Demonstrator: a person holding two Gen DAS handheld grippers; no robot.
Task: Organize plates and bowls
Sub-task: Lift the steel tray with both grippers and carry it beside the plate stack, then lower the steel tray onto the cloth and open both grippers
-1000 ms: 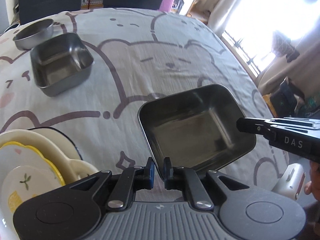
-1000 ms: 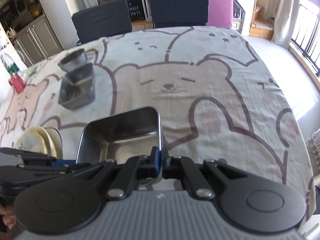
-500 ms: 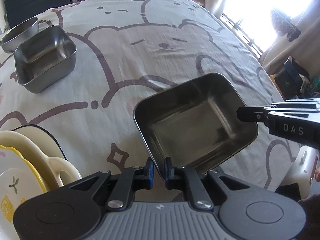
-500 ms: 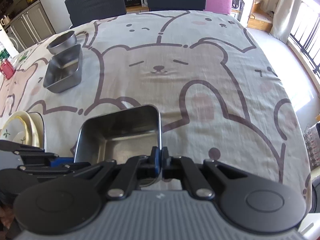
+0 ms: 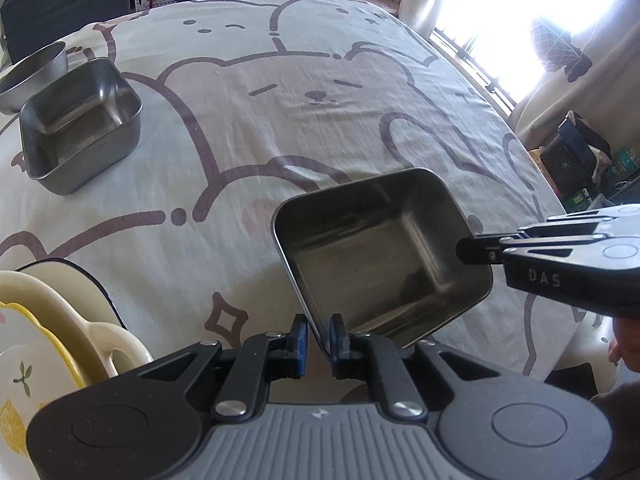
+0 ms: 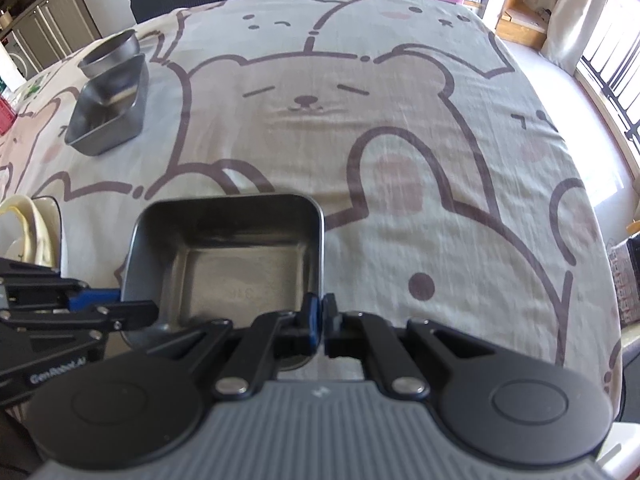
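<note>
Right gripper (image 6: 320,320) clenched on the near right rim of the steel tray (image 6: 228,256); pads pinch the thin wall. Left gripper (image 5: 319,338) straddles the tray's (image 5: 380,252) near-left rim: wall sits between the pads with a gap on the left side, touching or nearly touching the right pad, so not a firm grip. Tray square with rounded corners, brushed grey metal, empty, tilted in the left view, low over the bear-print cloth (image 6: 400,140). Far left on the cloth: a second square tray (image 5: 80,128), empty in the left view, with a round steel bowl (image 5: 32,68) just behind it; whether they touch is unclear. Near left: stacked cream plates (image 5: 48,328), the top one yellow-rimmed with a leaf print.
</note>
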